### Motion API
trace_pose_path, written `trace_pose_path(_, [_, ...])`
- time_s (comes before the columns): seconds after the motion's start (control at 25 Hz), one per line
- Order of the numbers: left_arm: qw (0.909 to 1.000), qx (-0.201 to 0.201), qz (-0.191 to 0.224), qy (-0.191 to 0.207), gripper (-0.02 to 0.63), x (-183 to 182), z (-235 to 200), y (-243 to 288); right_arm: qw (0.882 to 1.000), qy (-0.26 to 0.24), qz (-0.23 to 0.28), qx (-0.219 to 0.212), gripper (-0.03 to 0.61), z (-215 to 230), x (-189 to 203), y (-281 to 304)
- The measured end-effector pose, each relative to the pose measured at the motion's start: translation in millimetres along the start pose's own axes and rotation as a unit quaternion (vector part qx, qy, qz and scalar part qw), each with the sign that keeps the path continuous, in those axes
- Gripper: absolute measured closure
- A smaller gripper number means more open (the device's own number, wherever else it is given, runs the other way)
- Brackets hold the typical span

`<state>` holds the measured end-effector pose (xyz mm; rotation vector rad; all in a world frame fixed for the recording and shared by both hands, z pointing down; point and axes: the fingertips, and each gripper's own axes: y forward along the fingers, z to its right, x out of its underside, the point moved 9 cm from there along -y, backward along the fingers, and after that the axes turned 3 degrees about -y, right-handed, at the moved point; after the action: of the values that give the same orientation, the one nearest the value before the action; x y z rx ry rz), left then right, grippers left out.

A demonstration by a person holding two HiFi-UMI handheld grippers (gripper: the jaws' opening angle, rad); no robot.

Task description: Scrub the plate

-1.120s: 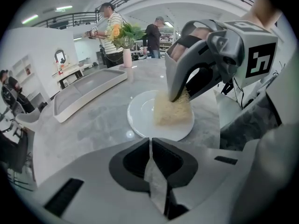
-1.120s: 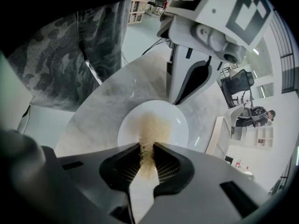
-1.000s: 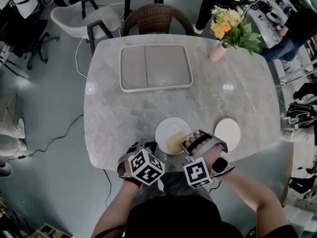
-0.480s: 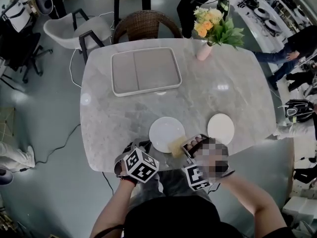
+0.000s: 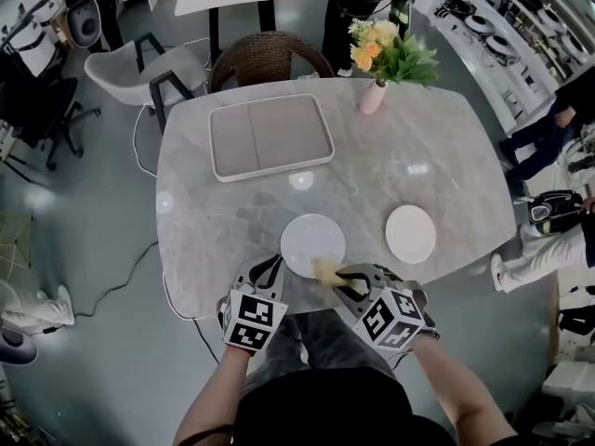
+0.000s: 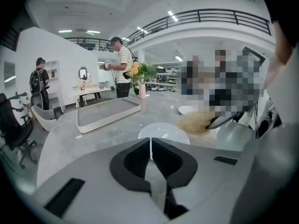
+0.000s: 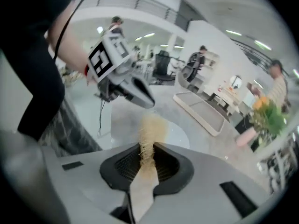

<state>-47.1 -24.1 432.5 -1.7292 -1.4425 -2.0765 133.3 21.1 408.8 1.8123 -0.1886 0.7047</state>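
A round white plate (image 5: 312, 240) is seen lying flat on the grey marble table (image 5: 418, 156), lower centre of the head view, close to the table's near edge. A tan, fibrous scrub pad (image 5: 325, 269) is clamped edge-on between the jaws of the right gripper (image 5: 342, 278), at the plate's lower right rim. Contact with the plate cannot be told.

Grey two-part tray (image 5: 271, 137) laid flat on far half of marble table (image 5: 400, 170). Pink vase (image 5: 372, 98) with yellow flowers (image 5: 381, 45) stood at far right corner, well apart from tray. Wicker chair (image 5: 270, 59) tucked at far edge; white chair (image 5: 139, 68) set beside it, to left
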Motion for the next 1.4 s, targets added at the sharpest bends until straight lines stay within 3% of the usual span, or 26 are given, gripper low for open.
trace_pose_path(0.12, [0.9992,-0.008,0.037,-0.009,0.6,-4,8,-18,0.985,0.14,0.096,0.023,0.509,-2,-4,-13])
trace_pose_path(0.28, [0.9975,-0.01,0.069,-0.017,0.6,-3,21,-41,0.943,0.263,0.198,0.045,0.509,-17,-5,-28])
trace_pose_path(0.36, [0.9967,-0.006,0.079,-0.022,0.6,0,26,-51,0.928,0.291,0.228,0.042,0.509,-29,-6,-31])
trace_pose_path(0.64, [0.995,0.012,0.098,-0.011,0.6,13,44,-81,0.899,0.334,0.276,0.053,0.509,-68,-5,-46])
trace_pose_path(0.72, [0.9947,0.018,0.1,-0.009,0.6,19,49,-88,0.896,0.338,0.282,0.062,0.509,-79,-6,-49])
trace_pose_path(1.08, [0.9935,0.03,0.11,-0.002,0.6,30,63,-109,0.905,0.317,0.27,0.085,0.509,-115,-11,-55])
trace_pose_path(1.4, [0.9934,0.037,0.109,-0.006,0.6,44,73,-122,0.903,0.324,0.266,0.09,0.509,-137,-7,-62])
